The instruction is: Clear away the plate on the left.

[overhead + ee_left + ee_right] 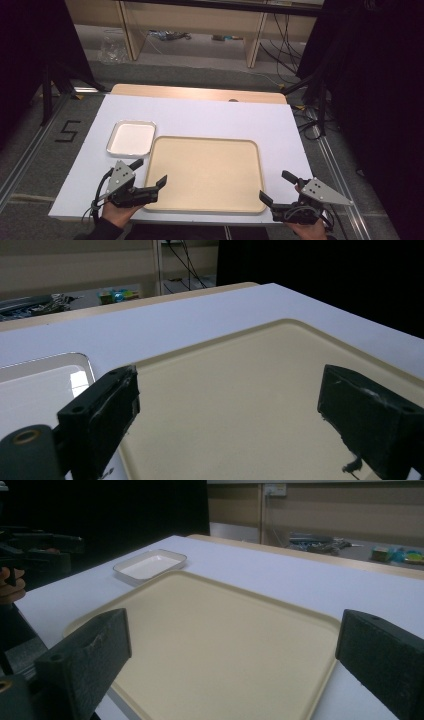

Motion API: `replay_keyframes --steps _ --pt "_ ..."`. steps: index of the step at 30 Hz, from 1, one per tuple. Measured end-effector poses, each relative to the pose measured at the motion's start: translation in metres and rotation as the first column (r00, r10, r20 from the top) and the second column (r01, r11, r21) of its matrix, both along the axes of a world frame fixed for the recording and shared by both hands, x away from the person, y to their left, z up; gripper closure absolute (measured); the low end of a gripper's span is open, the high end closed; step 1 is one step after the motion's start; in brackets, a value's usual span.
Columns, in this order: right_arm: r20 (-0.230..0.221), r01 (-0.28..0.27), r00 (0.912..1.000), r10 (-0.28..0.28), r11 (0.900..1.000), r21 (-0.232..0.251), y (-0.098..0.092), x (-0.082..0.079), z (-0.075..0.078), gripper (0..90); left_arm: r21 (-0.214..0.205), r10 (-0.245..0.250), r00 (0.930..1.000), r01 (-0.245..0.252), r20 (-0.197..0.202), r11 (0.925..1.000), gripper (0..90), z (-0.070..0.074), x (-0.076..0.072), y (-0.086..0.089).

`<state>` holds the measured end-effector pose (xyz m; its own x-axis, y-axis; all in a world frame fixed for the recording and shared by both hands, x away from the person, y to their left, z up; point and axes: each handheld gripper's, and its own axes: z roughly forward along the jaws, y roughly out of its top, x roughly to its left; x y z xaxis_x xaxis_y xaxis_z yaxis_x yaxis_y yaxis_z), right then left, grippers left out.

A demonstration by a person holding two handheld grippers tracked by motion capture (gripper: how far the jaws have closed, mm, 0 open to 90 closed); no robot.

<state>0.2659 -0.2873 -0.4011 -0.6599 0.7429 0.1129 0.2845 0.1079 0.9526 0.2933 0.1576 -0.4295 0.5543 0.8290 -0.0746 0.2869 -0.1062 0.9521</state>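
Observation:
A large beige tray [205, 172] lies bare on the white table cover, near the front edge. A small white rectangular dish [131, 138] sits just off the tray's far left corner. My left gripper [150, 172] hovers at the tray's near left corner, jaws wide apart, nothing between them. My right gripper [277, 186] is at the tray's near right corner, also open and holding nothing. Along the left gripper [227, 405] I see the beige tray [240, 390] and the white dish [35, 390]. From the right gripper [235, 655], the tray [220, 640] and dish [150, 565] lie ahead.
The white cover [210, 117] spreads over a wooden table. Black curtains and stand legs flank both sides. Wooden shelving, cables [280, 40] and a clear plastic bag [112, 47] are on the floor behind the table. A mark reading 5 [67, 131] is on the floor at left.

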Motion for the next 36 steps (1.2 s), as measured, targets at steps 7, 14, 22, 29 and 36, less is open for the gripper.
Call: replay_keyframes --steps 7,14,22,29,36 --pt "0.0 -0.001 1.0 0.001 1.0 -0.005 0.0 0.0 0.0 1.9 -0.01 -0.014 0.9999 0.014 0.007 0.9998 10.0 0.001 0.001 0.002" --pt "-0.001 -0.004 1.0 0.004 1.0 -0.004 0.0 0.0 0.0 1.9 -0.017 0.008 1.0 -0.008 -0.004 0.9998 10.1 0.001 0.004 0.006" --pt "0.004 -0.001 1.0 0.001 1.0 -0.007 0.0 0.0 0.0 2.0 0.009 0.022 0.9997 -0.022 -0.01 0.9997 10.1 -0.001 0.009 0.009" --pt "0.0 -0.004 1.0 0.004 1.0 -0.003 0.0 0.0 0.0 2.0 0.023 0.035 0.9993 -0.034 -0.014 0.9991 10.2 -0.002 0.015 0.011" --pt "0.007 -0.004 1.0 0.004 1.0 -0.007 0.0 0.0 0.0 2.0 0.04 0.052 0.9984 -0.051 -0.023 0.9979 10.8 -0.003 0.02 0.013"
